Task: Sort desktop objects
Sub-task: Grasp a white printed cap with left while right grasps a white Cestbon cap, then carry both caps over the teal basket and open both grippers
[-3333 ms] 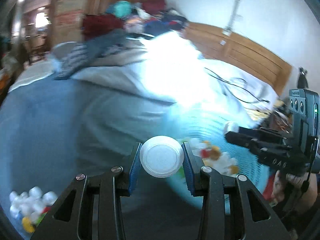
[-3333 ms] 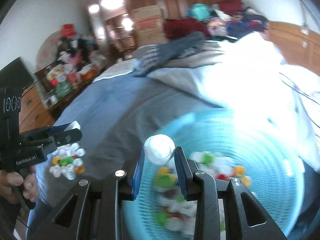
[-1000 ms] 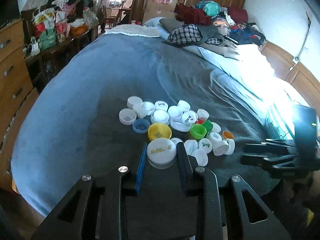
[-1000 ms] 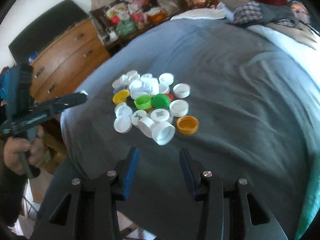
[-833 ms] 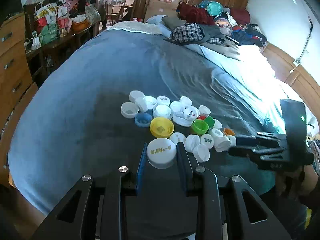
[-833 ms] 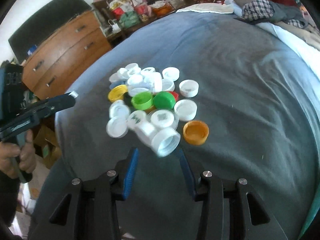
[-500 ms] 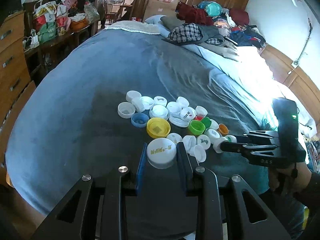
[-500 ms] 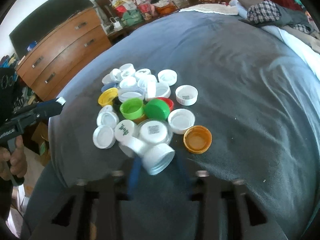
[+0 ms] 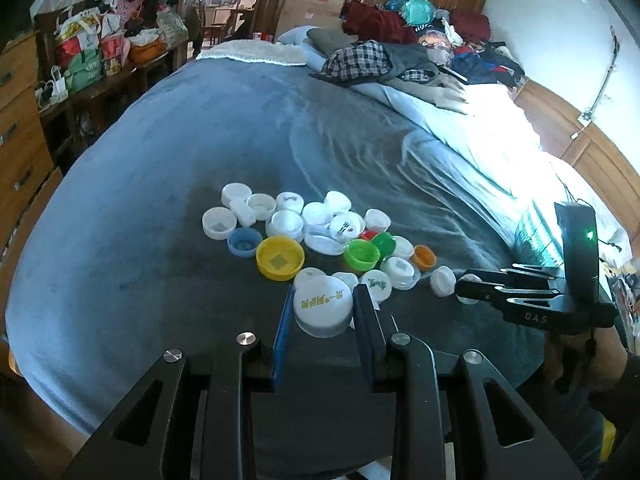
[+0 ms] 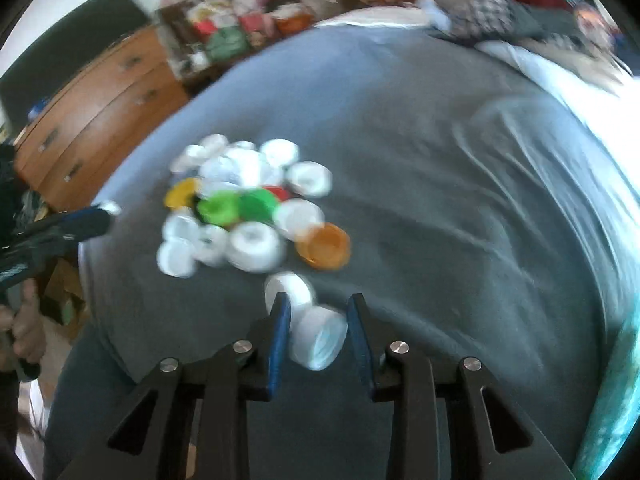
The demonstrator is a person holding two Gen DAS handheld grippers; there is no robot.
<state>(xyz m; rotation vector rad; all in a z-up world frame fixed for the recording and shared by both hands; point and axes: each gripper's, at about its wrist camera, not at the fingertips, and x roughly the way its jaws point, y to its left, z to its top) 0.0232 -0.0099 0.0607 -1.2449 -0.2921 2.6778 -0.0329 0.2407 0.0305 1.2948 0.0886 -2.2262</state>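
A pile of bottle caps [image 9: 320, 236], mostly white with yellow, green, blue, red and orange ones, lies on a grey-blue blanket [image 9: 160, 184]. My left gripper [image 9: 325, 296] is shut on a large white cap with yellow lettering [image 9: 323, 311], held at the pile's near edge. In the blurred right wrist view my right gripper [image 10: 318, 300] is shut on a small white cap [image 10: 318, 342] lying on its side. Another white cap [image 10: 288, 288] sits just past its fingertips. From the left wrist view the right gripper [image 9: 462, 289] is low at the pile's right end.
A teal basket [image 10: 616, 400] stands at the right, its rim [image 9: 536, 232] also showing behind the right gripper. A wooden dresser [image 10: 100, 100] lines the left side. Clothes [image 9: 380, 60] are heaped at the far end of the bed. A hand [image 10: 24, 332] holds the left gripper.
Both grippers came from the teal basket to the cap pile. In the last second my right gripper dropped to the pile's near edge and shut on a white cap. The left stayed put.
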